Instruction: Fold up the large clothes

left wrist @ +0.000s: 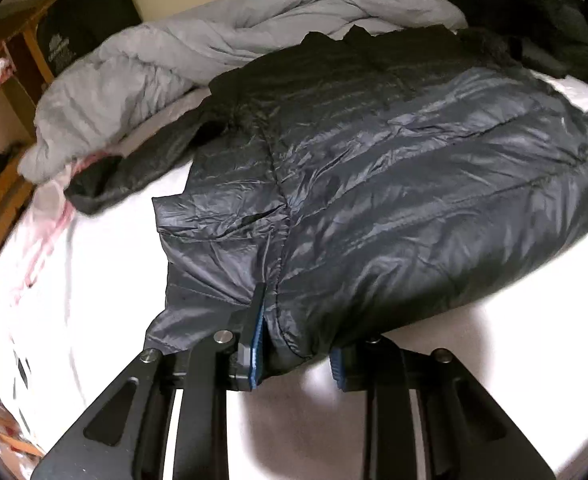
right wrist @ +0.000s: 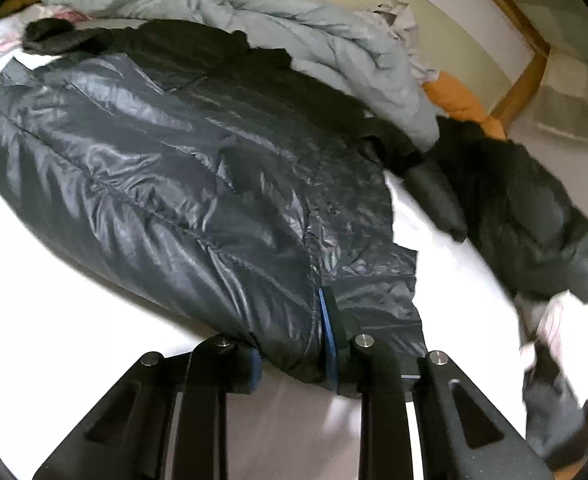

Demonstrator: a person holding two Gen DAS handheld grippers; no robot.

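The left tongs (left wrist: 296, 344) are clenched on a thick roll of the dark puffer jacket (left wrist: 374, 184), 1 blue pad bearing against its near edge beside a stitched seam and the other pad half buried under the fabric. The right tongs (right wrist: 290, 344) grip the same near edge of the jacket (right wrist: 154, 168) further along, again with padded fabric bunched between the 2 pads. The jacket lies spread across the white bed (left wrist: 94, 264), its shiny grey-blue quilted body running away from the tongs toward a black furry hood trim (left wrist: 490, 46) at the far end.

By my reading, the step in hand is the first fold: both corners of the near edge are gathered and ready to travel. The next move calls for lifting both tongs together, level, and carrying the edge toward the hood so the slippery shell does not slide askew.

Beyond lie a crumpled pale grey duvet (left wrist: 166, 60), another dark coat (right wrist: 534, 216) and something orange (right wrist: 462, 104).
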